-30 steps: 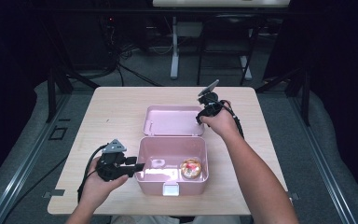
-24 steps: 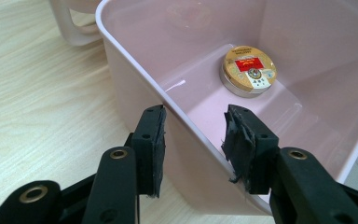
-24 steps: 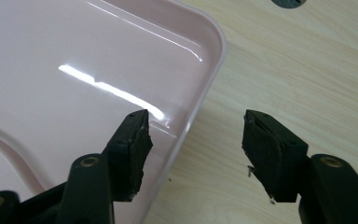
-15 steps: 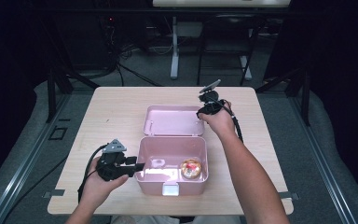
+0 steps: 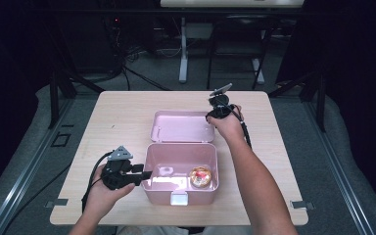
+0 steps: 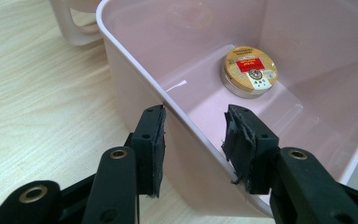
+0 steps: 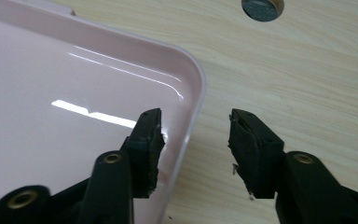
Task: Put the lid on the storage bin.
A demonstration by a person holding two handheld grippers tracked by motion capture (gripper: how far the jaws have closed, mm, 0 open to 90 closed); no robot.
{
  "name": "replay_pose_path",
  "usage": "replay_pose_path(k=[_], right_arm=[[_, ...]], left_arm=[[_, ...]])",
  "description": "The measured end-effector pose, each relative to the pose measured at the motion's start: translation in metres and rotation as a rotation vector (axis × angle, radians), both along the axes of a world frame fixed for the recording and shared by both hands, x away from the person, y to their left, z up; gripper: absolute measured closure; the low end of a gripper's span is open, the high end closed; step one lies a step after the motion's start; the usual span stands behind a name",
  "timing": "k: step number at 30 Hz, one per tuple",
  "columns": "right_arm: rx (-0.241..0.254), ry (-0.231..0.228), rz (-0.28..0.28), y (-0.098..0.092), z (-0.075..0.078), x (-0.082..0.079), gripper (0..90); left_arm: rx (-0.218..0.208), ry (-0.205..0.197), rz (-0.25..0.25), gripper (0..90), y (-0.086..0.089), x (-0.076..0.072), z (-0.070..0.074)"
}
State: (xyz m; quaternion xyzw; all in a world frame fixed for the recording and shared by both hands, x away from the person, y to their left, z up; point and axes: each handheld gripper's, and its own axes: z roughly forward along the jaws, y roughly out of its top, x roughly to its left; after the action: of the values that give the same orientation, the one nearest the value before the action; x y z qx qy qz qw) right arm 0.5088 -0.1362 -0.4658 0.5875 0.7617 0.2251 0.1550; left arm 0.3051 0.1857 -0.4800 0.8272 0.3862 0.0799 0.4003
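Counter [image 5: 117, 122] of pale wood grain carries everything, with a dark round hole [image 7: 262, 8] in its top near the right gripper. Next down in size, pink plastic box [image 5: 152, 161], open, sits at the near middle of the counter; its pink plastic lid [image 5: 183, 126] lies flat just behind it, touching or almost touching the box's back edge. Inside the box, toward its right end, a small round gold tin with a red label [image 6: 250, 71] lies flat on the floor of the box. Left gripper [image 6: 193, 135] straddles the box's left wall, one jaw outside, one inside, standing wide apart with no clear squeeze on the wall. Right gripper [image 7: 193, 140] straddles the lid's far right rim, one jaw over the lid's inside, one over the counter; its jaws have just been closing, rim between them, but a gap shows and the pads aren't pressing yet. Risks, as a judgement: the lid rim is thin and glossy, so a shallow corner bite could slip or twist the lid when lifted; the left gripper is loose, so the box may slide or tip and roll the tin if the lid drags against it.
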Motion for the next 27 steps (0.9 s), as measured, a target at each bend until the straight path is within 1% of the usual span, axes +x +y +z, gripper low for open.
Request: replay_pose_path(k=[1,2,3,6,9,14,19,22,27], right_arm=[[0.017,0.000,-0.002,0.0005,-0.0001,0.0007,56.3],[0.024,0.002,-0.007,0.0011,-0.0004,0.0012,57.3],[0.024,0.003,-0.016,0.0025,-0.0010,0.0016,58.5],[0.035,0.025,-0.023,0.0052,-0.0037,0.0037,60.9],[0.034,0.046,-0.035,0.0067,-0.0065,0.0059,65.1],[0.037,0.050,-0.045,0.0068,-0.0084,0.0074,67.8],[0.040,0.053,-0.048,0.0072,-0.0087,0.0084,72.5],[0.046,0.057,-0.053,0.0066,-0.0094,0.0091,73.4],[0.054,0.049,-0.061,0.0053,-0.0093,0.0100,76.7]], left_arm=[[0.002,-0.001,-0.003,57.6,0.0001,0.0002,0.0001],[0.000,0.000,0.000,57.6,0.0000,0.0002,0.0000],[0.000,0.000,-0.001,57.7,0.0001,0.0003,0.0000],[-0.001,0.001,-0.001,57.7,0.0002,0.0003,-0.0001],[-0.001,0.000,-0.001,57.7,0.0003,0.0003,-0.0001],[0.001,-0.002,-0.001,57.7,0.0001,0.0002,0.0000],[0.010,-0.003,-0.005,57.8,0.0001,0.0001,0.0006],[0.012,-0.005,-0.006,57.8,0.0001,0.0001,0.0006],[0.012,-0.005,-0.008,57.7,0.0002,0.0003,0.0006]])
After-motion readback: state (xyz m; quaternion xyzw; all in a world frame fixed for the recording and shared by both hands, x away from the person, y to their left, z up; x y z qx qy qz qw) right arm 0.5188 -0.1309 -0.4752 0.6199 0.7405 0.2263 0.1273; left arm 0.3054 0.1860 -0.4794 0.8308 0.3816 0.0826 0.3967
